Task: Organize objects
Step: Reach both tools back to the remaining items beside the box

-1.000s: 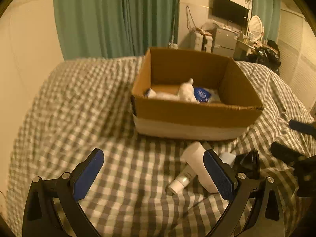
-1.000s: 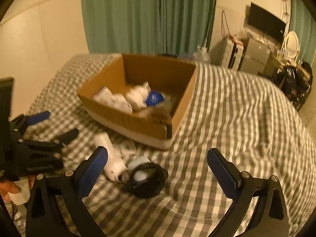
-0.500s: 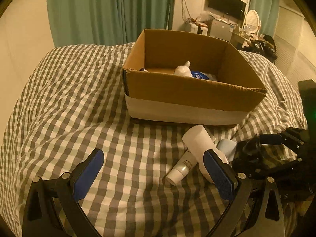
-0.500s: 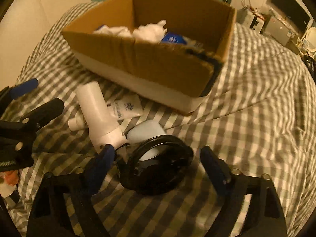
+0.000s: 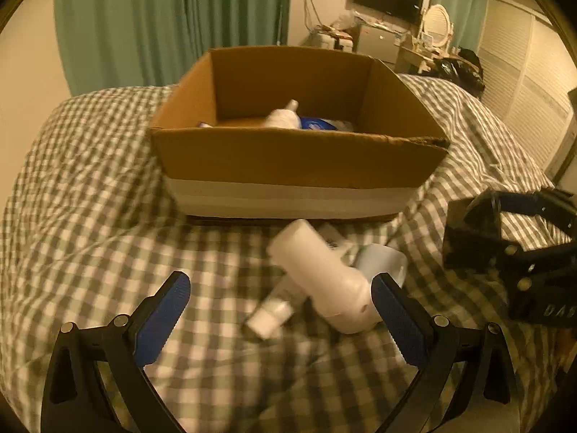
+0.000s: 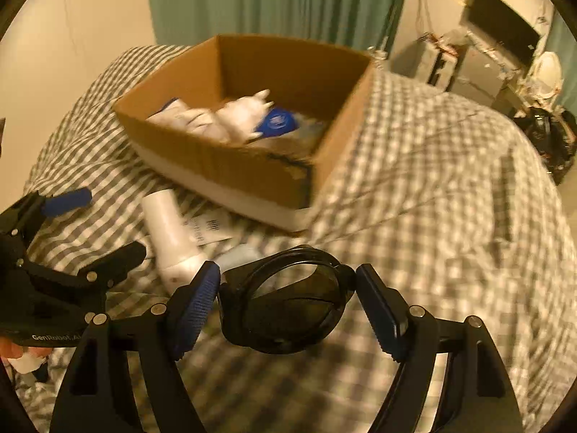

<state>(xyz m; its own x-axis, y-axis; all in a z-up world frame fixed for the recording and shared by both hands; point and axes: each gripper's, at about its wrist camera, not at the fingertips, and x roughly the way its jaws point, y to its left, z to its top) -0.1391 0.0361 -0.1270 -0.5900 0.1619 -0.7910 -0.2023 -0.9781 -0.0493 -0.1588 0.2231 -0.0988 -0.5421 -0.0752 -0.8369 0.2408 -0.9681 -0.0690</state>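
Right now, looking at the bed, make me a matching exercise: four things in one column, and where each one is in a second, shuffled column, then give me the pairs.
Things
1. black round case
2. big white bottle
3. blue-lidded jar
4. cardboard box

Places
A. inside the box, among white items
B. between the right gripper's fingers
C. standing on the checked bedspread, behind the loose items
D. lying on its side just ahead of the left gripper

Pairs: 1-B, 2-D, 3-A, 4-C
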